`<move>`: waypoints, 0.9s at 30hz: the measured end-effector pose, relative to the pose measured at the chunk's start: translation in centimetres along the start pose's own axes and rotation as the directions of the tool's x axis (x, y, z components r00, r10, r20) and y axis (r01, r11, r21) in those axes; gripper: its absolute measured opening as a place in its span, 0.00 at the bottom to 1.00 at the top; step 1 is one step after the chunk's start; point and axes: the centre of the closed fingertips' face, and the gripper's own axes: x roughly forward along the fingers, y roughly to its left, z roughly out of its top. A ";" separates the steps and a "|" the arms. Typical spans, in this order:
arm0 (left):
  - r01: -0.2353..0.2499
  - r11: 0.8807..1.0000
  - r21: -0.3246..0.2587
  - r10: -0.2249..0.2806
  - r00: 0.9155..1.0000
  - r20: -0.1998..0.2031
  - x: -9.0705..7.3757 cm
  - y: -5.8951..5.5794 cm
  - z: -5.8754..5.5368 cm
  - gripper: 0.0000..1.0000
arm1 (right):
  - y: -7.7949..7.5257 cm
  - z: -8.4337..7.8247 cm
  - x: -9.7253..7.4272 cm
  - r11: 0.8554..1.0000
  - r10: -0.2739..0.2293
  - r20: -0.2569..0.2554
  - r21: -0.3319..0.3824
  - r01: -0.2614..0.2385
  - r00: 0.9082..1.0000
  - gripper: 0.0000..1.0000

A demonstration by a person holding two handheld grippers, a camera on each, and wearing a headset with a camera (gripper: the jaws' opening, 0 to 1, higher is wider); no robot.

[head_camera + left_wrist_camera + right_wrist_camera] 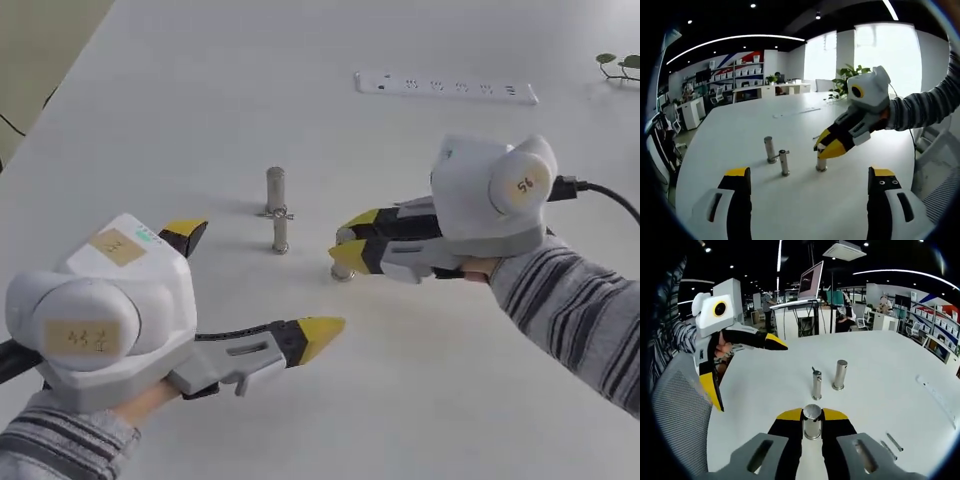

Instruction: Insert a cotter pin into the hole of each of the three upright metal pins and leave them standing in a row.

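Three upright metal pins stand on the white table. The far pin (276,188) (840,374) is bare. Through the middle pin (281,232) (785,162) (816,384) goes a cotter pin, sticking out near its top. My right gripper (347,247) (812,415) is shut on the near pin (343,270) (821,164) (812,422), which stands on the table between the yellow-tipped fingers. My left gripper (255,285) (810,187) stands wide open, low at the front left, holding nothing. Its tips point toward the pins from a short way off.
Two loose cotter pins (890,442) lie on the table beside my right gripper. A white power strip (445,87) lies at the far side, with plant leaves (620,65) at the far right corner. A black cable (600,195) trails from the right gripper.
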 end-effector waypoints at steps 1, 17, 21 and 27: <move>-0.001 1.000 -0.003 0.001 1.000 -0.001 0.0 0.0 0.0 0.96 | 0.2 -0.2 -0.1 1.000 0.004 -0.002 0.000 -0.004 1.000 0.08; -0.004 1.000 -0.012 0.004 1.000 -0.015 0.0 0.0 -0.6 0.96 | 1.5 -0.9 -0.6 0.998 0.045 -0.014 -0.031 -0.046 0.999 0.08; -0.006 1.000 -0.015 0.005 1.000 -0.017 0.0 0.0 -0.7 0.96 | 1.7 -0.9 -0.6 0.997 0.053 -0.025 -0.053 -0.055 0.998 0.09; -0.005 1.000 -0.015 0.005 1.000 -0.019 -0.1 -0.1 -0.7 0.96 | 1.8 -0.8 -0.7 0.997 0.049 -0.025 -0.059 -0.051 0.998 0.09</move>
